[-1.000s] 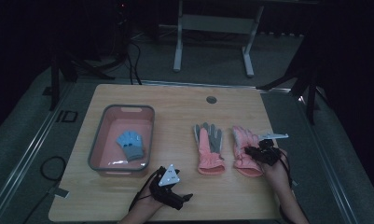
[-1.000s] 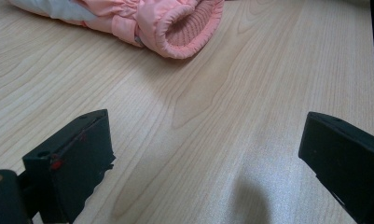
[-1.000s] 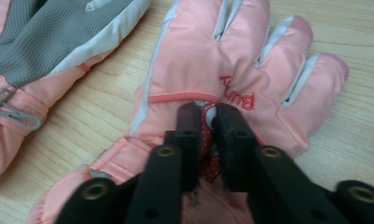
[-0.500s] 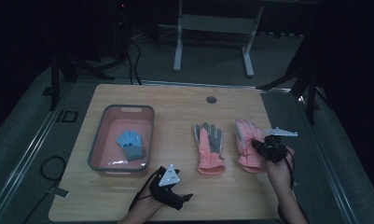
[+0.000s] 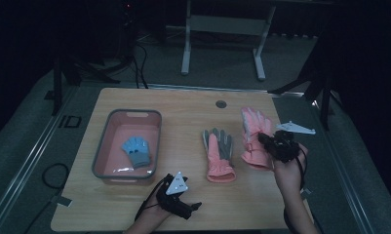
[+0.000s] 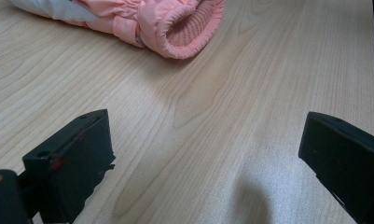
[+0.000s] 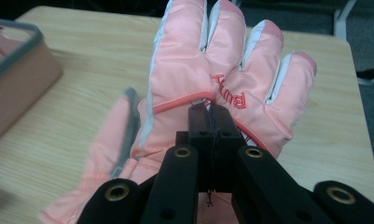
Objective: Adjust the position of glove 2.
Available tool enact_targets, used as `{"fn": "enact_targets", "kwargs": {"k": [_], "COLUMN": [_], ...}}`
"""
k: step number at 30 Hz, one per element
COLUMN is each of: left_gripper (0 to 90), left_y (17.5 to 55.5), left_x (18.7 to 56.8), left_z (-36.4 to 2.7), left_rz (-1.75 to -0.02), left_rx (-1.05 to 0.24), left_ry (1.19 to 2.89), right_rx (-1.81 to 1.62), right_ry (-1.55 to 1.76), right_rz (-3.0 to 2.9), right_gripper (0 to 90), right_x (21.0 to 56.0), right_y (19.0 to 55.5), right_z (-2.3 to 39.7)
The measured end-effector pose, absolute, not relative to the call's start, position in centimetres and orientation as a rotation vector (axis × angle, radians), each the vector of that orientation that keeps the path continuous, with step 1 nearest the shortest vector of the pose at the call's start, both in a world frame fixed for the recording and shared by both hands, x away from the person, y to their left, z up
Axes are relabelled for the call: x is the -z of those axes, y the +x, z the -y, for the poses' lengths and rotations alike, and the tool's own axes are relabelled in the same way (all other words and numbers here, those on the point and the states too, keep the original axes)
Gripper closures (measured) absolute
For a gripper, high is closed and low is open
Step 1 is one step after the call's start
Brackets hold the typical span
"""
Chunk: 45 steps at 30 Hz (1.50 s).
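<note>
High view, right gripper (image 5: 267, 141): pressed together on the right-hand pink glove (image 5: 254, 139), which is held lifted near the table's (image 5: 183, 105) right edge.
High view, left gripper (image 5: 193, 208): seen low at the near edge; bare wood lies ahead of it.
High view, surroundings: a second pink glove (image 5: 218, 155) is laid flat mid-table; a pink bin (image 5: 127, 173) with a blue glove (image 5: 137, 151) stands at left.
Left gripper view: jaws are spread wide over bare tabletop; the glove cuff (image 6: 187, 25) lies well ahead.
Right gripper view: the glove's back (image 7: 212, 79) is pinched between closed jaws.
</note>
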<state>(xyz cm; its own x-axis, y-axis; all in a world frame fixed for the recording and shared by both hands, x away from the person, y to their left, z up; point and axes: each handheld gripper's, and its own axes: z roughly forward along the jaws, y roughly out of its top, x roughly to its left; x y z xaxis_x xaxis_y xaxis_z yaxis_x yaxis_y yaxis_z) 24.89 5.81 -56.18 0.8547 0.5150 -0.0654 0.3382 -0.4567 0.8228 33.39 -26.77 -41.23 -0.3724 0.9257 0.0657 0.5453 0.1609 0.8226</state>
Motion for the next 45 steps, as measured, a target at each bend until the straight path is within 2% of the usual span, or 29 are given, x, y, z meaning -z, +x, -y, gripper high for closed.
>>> {"fn": "enact_targets", "kwargs": {"k": [8, 17, 37, 45], "left_gripper": [3.0, 3.1, 3.1, 3.1], "left_y": [24.9, 24.9, 24.9, 25.0], "left_x": [56.2, 56.2, 56.2, 56.2], "left_z": [-5.8, -5.8, -5.8, -5.8], "left_rz": [-0.616, -0.613, -0.623, -0.623], "left_rx": [-0.243, -0.249, -0.242, -0.236], "left_ry": [2.093, 2.093, 2.088, 2.094], "right_rx": [-1.162, -1.127, -0.996, -1.032], "right_ry": [1.392, 1.405, 1.479, 1.415], "right_rz": [-2.0, -2.069, -2.179, -2.228], "right_gripper": [89.5, 89.5, 88.4, 81.0], "right_x": [40.7, 43.1, 49.4, 49.3], "right_y": [33.0, 33.4, 35.1, 35.2], "right_z": [22.9, 18.8, 17.8, 18.1]}}
